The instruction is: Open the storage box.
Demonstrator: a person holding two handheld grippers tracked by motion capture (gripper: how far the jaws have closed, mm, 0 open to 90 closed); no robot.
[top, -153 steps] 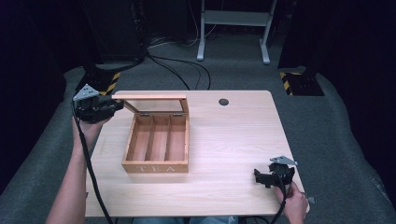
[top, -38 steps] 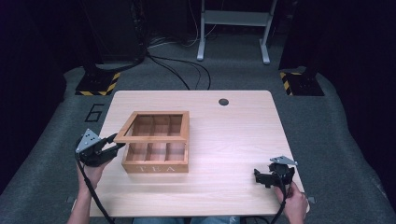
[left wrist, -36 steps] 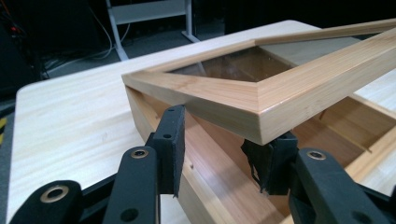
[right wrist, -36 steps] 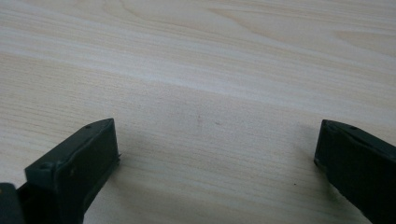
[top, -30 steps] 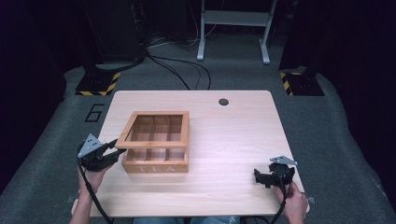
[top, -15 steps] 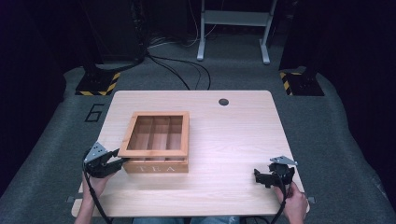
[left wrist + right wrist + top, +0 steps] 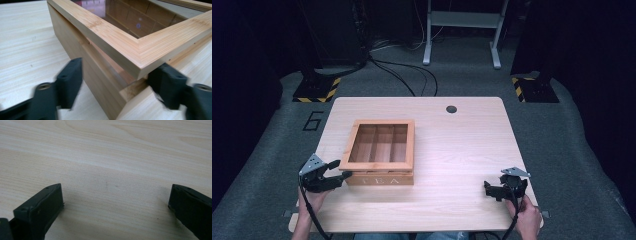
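A: How far is the work, as you judge it?

B: I think the closing is nearly finished. The lid (image 7: 379, 144) lies flat on the wooden tea box (image 7: 381, 178) — its glass window faces up and I can see the three compartments through it. In the left gripper view there is a dark line between lid and box body at the corner, so I cannot tell if it sits fully down.

A: And the left gripper (image 7: 337, 170)?

B: It is at the front-left corner of the box. Its jaws have just been opening; now they stand apart, one on each side of the lid corner, and the pads do not press on the wood. So it is released.

A: The right gripper (image 7: 493, 189)?

B: Well apart from the box, to its right, near the front edge of the table (image 7: 462, 150). Its jaws are spread wide over bare wood, holding nothing.

A: Which way does the box point?

B: The front with the letters "TEA" faces the person, so the hinge side should be away. The box is almost square — the compartments inside run from front to back.

A: What is left?

B: Probably to draw the left gripper away, maybe to press the lid down.
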